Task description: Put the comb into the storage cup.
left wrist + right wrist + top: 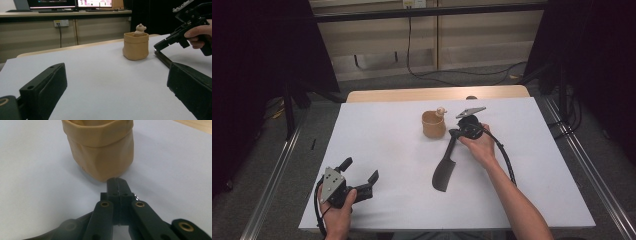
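Your right gripper (pixel 455 134) is clamped on the handle end of the black knife (pixel 444 167), just beside the tan pot (pixel 434 125). The knife's blade lies flat on the white surface (pixel 382 135), pointing back toward you. A small figure (pixel 441 111) sits in the pot. Your left gripper (pixel 360 176) rests near the surface's front left corner, jaws spread wide, holding nothing.
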`<action>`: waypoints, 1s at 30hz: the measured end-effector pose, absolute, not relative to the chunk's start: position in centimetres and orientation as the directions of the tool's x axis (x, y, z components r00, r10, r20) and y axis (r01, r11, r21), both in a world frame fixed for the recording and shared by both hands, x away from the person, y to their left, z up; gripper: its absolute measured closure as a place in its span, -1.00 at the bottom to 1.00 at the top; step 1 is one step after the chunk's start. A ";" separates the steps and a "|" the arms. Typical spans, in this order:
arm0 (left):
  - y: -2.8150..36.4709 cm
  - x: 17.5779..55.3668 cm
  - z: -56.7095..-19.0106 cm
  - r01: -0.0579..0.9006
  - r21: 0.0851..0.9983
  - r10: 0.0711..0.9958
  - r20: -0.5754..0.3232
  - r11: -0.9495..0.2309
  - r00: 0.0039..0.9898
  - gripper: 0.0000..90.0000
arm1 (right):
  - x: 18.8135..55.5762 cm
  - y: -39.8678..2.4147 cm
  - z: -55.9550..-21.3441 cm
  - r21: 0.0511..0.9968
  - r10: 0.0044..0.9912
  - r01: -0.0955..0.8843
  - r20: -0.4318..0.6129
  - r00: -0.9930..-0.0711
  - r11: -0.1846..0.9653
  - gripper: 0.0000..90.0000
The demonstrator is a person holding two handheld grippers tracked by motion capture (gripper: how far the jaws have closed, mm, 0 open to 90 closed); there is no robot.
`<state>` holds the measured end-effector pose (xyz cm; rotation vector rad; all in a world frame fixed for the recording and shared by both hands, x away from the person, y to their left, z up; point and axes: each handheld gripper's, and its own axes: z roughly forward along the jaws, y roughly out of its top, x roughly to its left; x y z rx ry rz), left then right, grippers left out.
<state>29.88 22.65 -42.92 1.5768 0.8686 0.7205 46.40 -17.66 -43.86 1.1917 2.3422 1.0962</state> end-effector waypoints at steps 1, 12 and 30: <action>22.7 29.9 -42.9 0.149 0.985 0.842 -0.006 -0.089 0.539 -0.94 | 46.4 -17.7 -43.9 0.741 0.784 0.562 0.077 -0.616 0.368 1.00; 22.7 29.9 -42.9 0.148 0.985 0.840 -0.005 -0.090 0.543 -0.94 | 46.6 -17.5 -44.6 0.727 0.782 0.564 0.061 -0.621 0.391 1.00; 22.7 29.9 -42.9 0.149 0.985 0.839 -0.005 -0.091 0.544 -0.94 | 46.6 -17.2 -44.9 0.741 0.770 0.550 0.069 -0.635 0.387 1.00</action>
